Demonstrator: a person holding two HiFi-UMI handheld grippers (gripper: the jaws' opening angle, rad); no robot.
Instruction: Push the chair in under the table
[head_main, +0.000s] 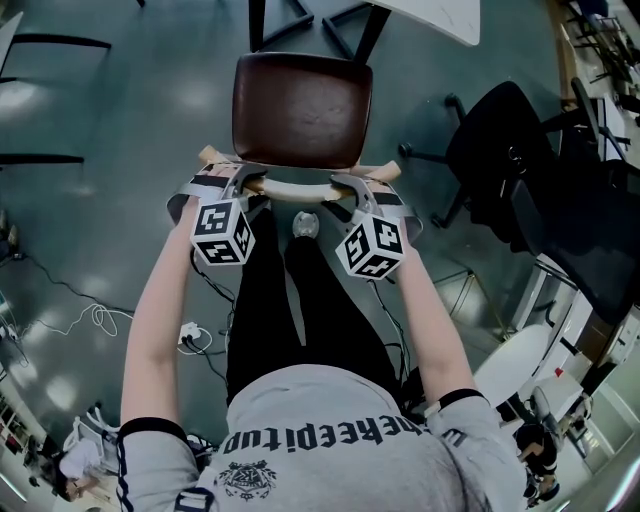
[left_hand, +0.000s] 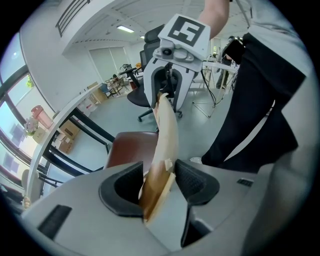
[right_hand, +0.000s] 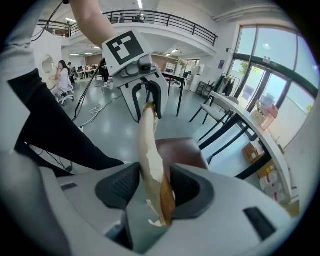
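A person stands right behind the chair (head_main: 300, 120), arms stretched down to it, a gripper in each hand. The chair has a dark brown seat (head_main: 300, 105) and a pale curved wooden backrest rail (head_main: 300, 188), chipped and peeling at both ends.

The left gripper (left_hand: 157, 180) sits on the left end of that rail. Its two dark pads pinch the wood between them, with the rail running up and away from the jaws. The right gripper (right_hand: 152, 182) does the same on the right end of the rail: its jaws stand fairly wide, but the flaking wood fills the gap and both pads bear on it. Each gripper points steeply down at the chair, its marker cube turned back toward the person.

On the far side of the chair from the person stands the table (head_main: 440, 15), with a white top on black legs. The front edge of the seat is close to those legs, yet nearly the whole seat lies out in the open, clear of the tabletop.

To the right of the chair, well apart from it, stands a black office chair (head_main: 510, 150) on castors. Behind the chair and to its left, a white cable (head_main: 95, 320) lies looped on the grey-green floor (head_main: 120, 150) beside the person's left arm. The person's black trousers (head_main: 265, 320) fill the space just behind the rail.
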